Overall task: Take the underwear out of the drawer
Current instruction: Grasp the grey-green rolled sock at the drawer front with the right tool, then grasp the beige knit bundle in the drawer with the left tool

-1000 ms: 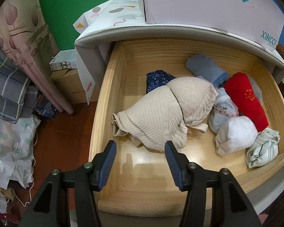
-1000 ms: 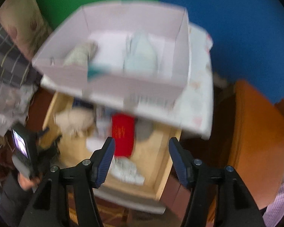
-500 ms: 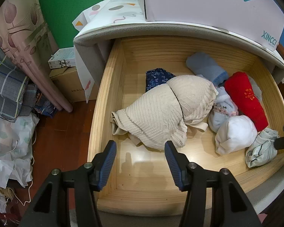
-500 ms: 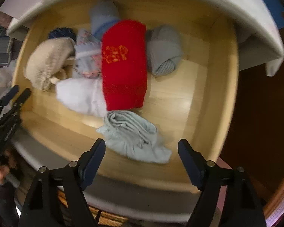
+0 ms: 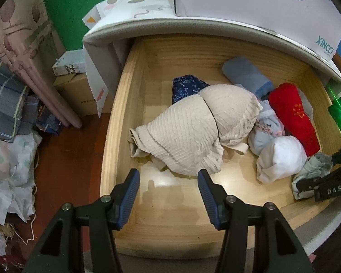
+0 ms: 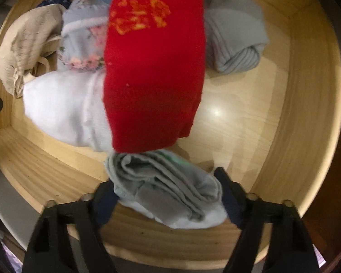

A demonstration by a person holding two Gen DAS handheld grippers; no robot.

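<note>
Several rolled garments remain in the wooden drawer (image 5: pixel 116 122); the right gripper (image 6: pixel 168 195) has been closing around the grey-green underwear (image 6: pixel 166 186), lifting pending.

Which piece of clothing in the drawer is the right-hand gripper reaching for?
Look in the open wooden drawer, at its near front edge. There, just below the red roll, lies a crumpled pale grey-green garment between the right gripper fingers; its neighbours are neatly rolled.
</note>
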